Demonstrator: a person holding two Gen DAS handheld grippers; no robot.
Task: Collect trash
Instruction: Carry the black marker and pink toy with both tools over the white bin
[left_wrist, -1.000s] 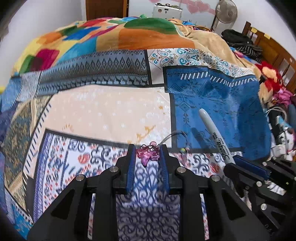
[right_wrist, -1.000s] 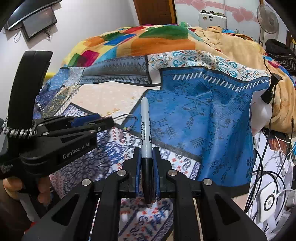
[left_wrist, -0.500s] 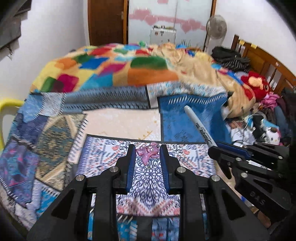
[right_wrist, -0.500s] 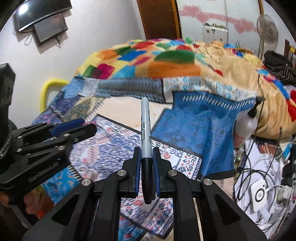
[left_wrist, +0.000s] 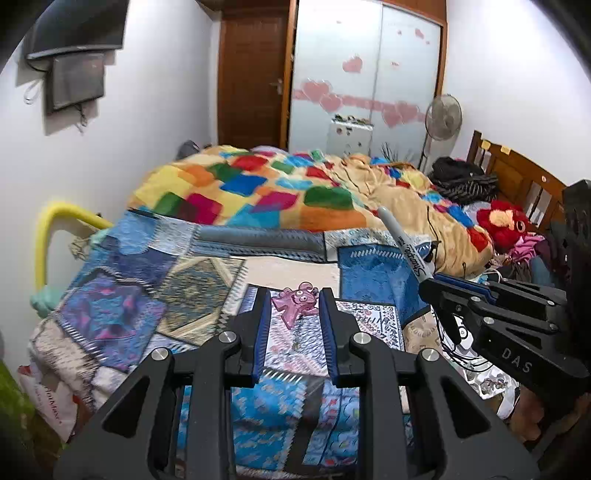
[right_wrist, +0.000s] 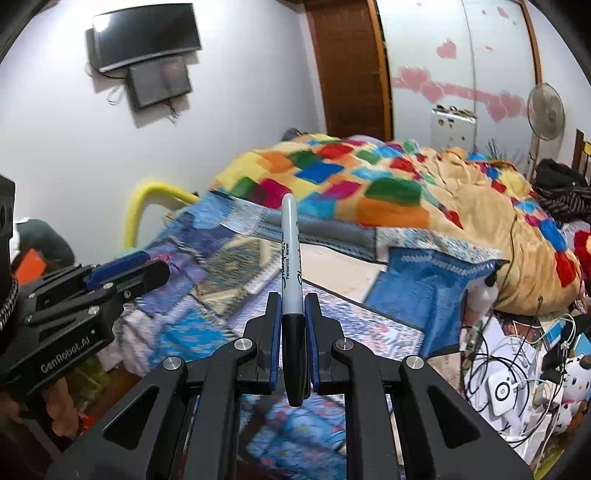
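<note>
My left gripper is shut on a small pink octopus toy, held in the air above the bed's near edge. My right gripper is shut on a grey and black Sharpie marker, which points up and away between the jaws. In the left wrist view the right gripper stands at the right with the marker sticking up from it. In the right wrist view the left gripper stands at the left.
A bed with a patchwork cover and a colourful blanket lies ahead. A yellow chair frame stands at the left. Cables, chargers and plush toys crowd the right. A standing fan, wardrobe and door are behind.
Both grippers have lifted and pulled back from the bed with their objects still held. The bed surface now looks lower and farther, and more of the room shows.
</note>
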